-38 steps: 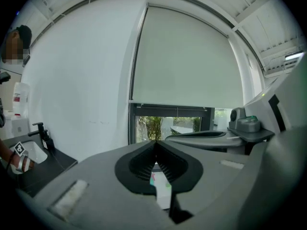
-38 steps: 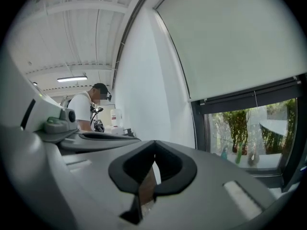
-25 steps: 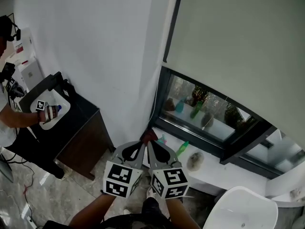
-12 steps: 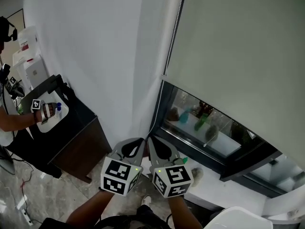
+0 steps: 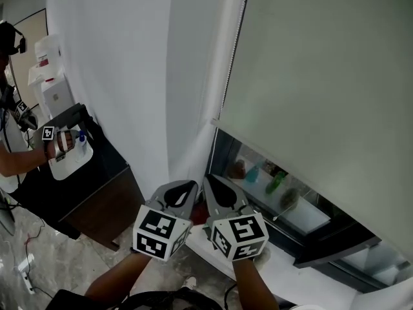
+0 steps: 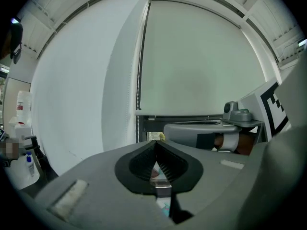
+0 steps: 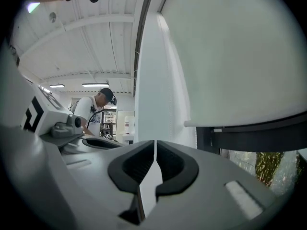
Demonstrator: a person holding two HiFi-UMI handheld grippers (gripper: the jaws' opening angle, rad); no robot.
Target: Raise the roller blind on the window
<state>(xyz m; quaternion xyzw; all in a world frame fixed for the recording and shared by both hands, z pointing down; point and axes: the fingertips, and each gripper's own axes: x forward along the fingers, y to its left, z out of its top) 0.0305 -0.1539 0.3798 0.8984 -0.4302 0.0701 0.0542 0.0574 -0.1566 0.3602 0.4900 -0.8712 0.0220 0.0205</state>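
While roller blind (image 5: 322, 89) hangs, hem (image 6: 192, 113) level, left gripper (image 6: 156, 142) is closed, right gripper (image 7: 155, 142) just parting, empty.

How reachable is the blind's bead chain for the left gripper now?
Probably yes: the bead chain hangs in the open ahead, nothing between it and the left gripper, though its jaws are shut.

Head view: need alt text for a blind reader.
Two hand-held grippers point side by side toward a window, the left claw shut, the right claw just opened a crack, both empty. A pale roller blind covers most of the glass, its bead chain hanging at its left edge. Far left, another person's arm reaches over a dark cabinet.
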